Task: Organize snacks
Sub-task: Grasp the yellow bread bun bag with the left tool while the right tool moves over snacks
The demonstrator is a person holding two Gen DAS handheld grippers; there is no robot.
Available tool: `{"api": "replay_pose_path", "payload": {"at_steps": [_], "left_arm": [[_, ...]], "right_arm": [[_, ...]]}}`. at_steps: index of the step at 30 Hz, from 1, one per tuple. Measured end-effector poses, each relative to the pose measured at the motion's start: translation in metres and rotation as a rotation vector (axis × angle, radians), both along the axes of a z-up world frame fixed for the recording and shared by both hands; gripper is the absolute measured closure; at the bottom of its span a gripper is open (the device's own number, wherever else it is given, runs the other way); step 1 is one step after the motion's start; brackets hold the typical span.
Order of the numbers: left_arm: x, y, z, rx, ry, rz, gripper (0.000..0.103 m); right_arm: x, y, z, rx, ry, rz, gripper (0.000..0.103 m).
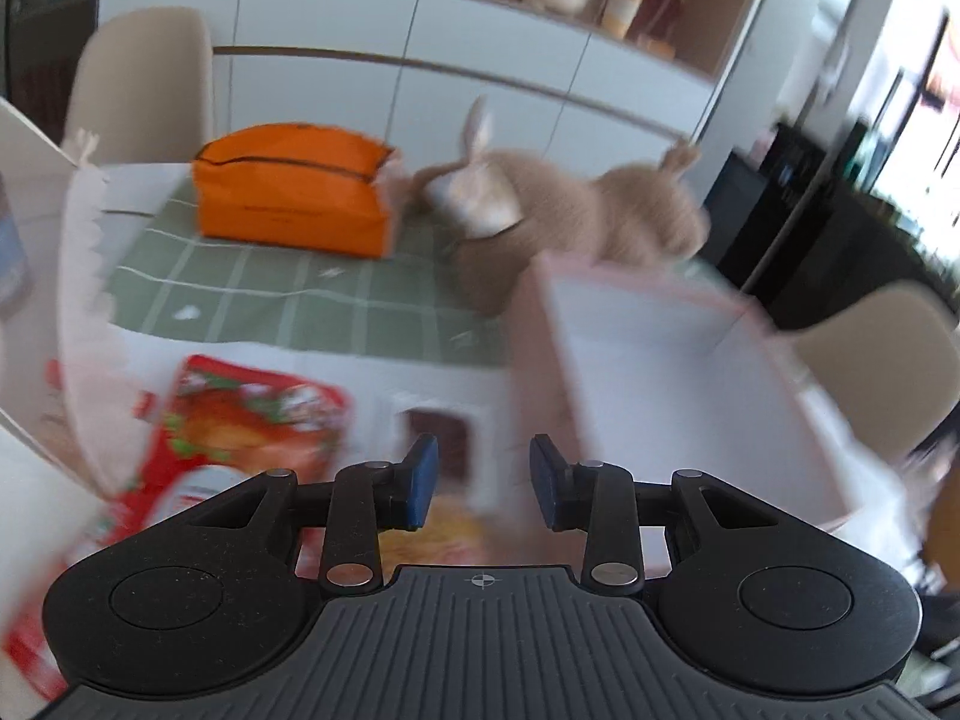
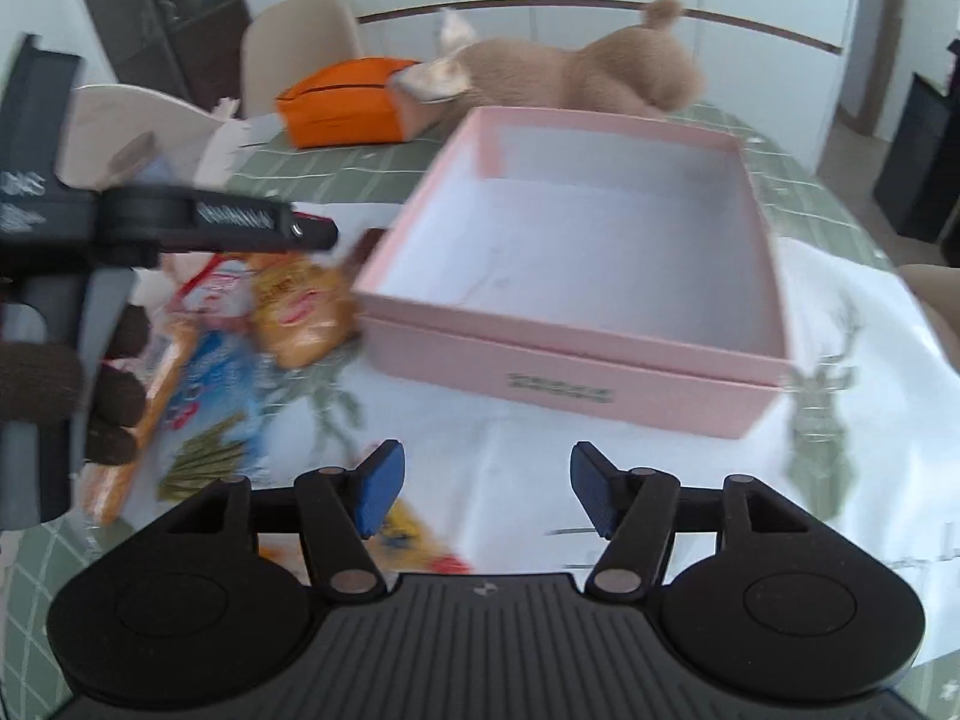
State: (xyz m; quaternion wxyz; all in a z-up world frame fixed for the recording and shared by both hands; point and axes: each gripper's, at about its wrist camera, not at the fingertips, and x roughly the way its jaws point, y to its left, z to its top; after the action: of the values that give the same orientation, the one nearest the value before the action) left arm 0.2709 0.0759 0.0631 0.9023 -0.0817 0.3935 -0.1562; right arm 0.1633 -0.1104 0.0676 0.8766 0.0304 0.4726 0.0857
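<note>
An empty pink box (image 2: 576, 384) stands on the table; it also shows in the left wrist view (image 1: 654, 372) at the right. Left of it lies a pile of snack packets: an orange-yellow packet (image 2: 300, 312), a blue packet (image 2: 210, 384) and a yellow one (image 2: 408, 528) under my right gripper. My right gripper (image 2: 483, 495) is open and empty, in front of the box. My left gripper (image 1: 483, 480) is open and empty above a red packet (image 1: 234, 420) and a white packet (image 1: 438, 426). From the right wrist view the left gripper (image 2: 180, 222) hovers over the pile. Both views are blurred.
An orange pouch (image 1: 294, 198) and a tan plush rabbit (image 1: 570, 210) lie at the far side of the green checked tablecloth (image 1: 288, 294). A white cloth with deer prints (image 2: 840, 420) covers the near table. Beige chairs (image 1: 144, 78) stand around; white cabinets are behind.
</note>
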Motion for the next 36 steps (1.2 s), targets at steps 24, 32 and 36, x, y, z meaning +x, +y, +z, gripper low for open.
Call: {"api": "replay_pose_path", "payload": {"at_steps": [24,32,36], "left_arm": [[-0.026,0.047,-0.002,0.046,0.019,0.019,0.044],[-0.015,0.034,-0.034,0.108,0.132,0.033,0.041],[-0.028,0.038,-0.033,0.099,0.145,0.021,0.05]], "right_arm": [[0.04,-0.002,-0.042,0.068,0.01,0.152,0.037],[0.023,0.007,-0.04,0.024,0.023,0.203,0.036],[0.014,0.015,-0.039,-0.006,0.038,0.21,0.035]]}}
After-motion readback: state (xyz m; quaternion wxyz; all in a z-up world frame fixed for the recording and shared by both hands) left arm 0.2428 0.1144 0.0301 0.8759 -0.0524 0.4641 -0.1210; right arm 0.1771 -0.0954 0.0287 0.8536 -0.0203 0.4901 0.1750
